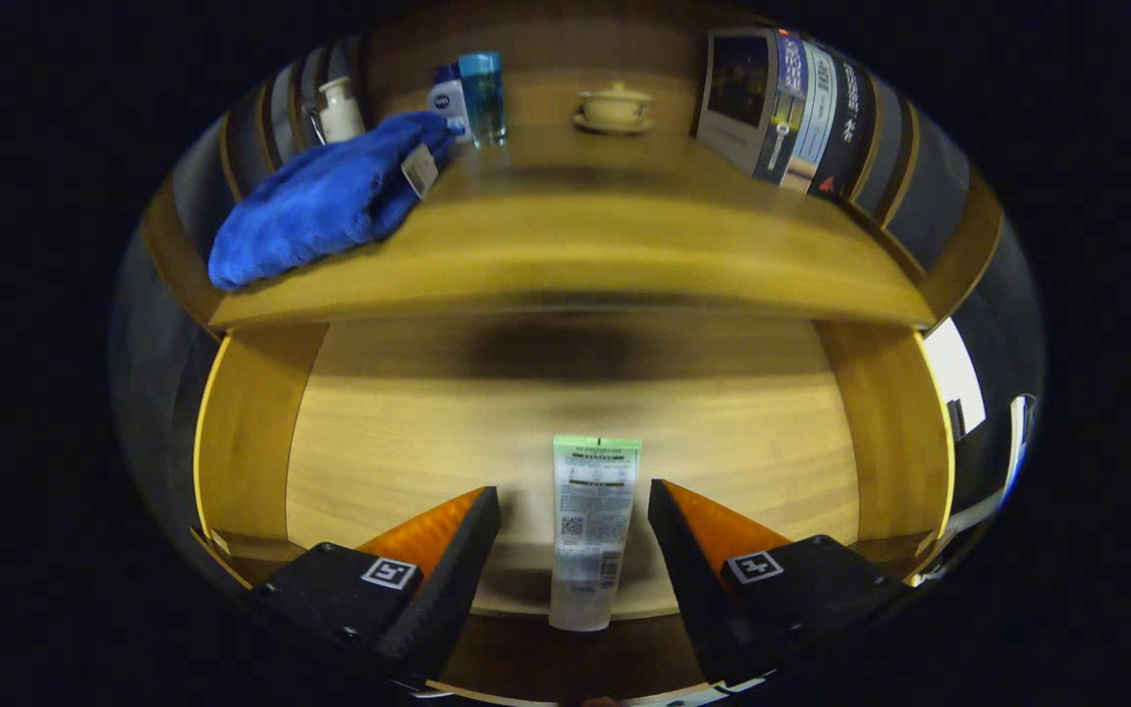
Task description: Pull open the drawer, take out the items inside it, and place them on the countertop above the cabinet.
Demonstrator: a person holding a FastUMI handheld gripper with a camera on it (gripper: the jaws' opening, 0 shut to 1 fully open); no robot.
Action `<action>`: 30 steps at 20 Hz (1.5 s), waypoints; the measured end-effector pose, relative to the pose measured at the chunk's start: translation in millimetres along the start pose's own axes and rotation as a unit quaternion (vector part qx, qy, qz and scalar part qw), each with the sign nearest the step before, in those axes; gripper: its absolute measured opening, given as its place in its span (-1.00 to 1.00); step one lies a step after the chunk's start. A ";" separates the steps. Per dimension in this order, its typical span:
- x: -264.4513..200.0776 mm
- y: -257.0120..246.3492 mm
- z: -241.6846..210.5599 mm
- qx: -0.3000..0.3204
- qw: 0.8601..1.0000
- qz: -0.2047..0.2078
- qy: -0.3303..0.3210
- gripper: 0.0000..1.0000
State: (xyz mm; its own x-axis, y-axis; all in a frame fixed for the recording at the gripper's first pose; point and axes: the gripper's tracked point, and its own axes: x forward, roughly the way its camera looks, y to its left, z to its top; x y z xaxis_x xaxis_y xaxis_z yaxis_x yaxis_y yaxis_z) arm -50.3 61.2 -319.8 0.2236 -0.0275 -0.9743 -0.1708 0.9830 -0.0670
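We hold the gripper (pixel 574 516) open astride the white, green-capped plastic tube (pixel 591 530) lying near the front edge of the open wooden drawer (pixel 408 432); closing squarely on its middle should prevent slipping.

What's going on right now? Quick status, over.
Gripper open, fingers either side of tube, not touching. Tube lies flat in open drawer. Blue towel on countertop. Nothing in the way.
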 end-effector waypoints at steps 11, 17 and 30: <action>21.0 -10.1 -28.4 0.002 0.996 -0.018 0.086 0.67; 4.9 -17.7 -18.7 0.013 0.997 -0.024 0.072 -0.01; -83.2 -14.2 53.4 -0.019 1.000 -0.021 0.003 -0.02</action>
State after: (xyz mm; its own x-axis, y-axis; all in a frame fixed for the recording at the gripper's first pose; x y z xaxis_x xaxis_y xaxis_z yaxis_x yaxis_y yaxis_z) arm -15.2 59.3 -226.3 0.2251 -0.0693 -0.9719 -0.1986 0.9733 -0.1154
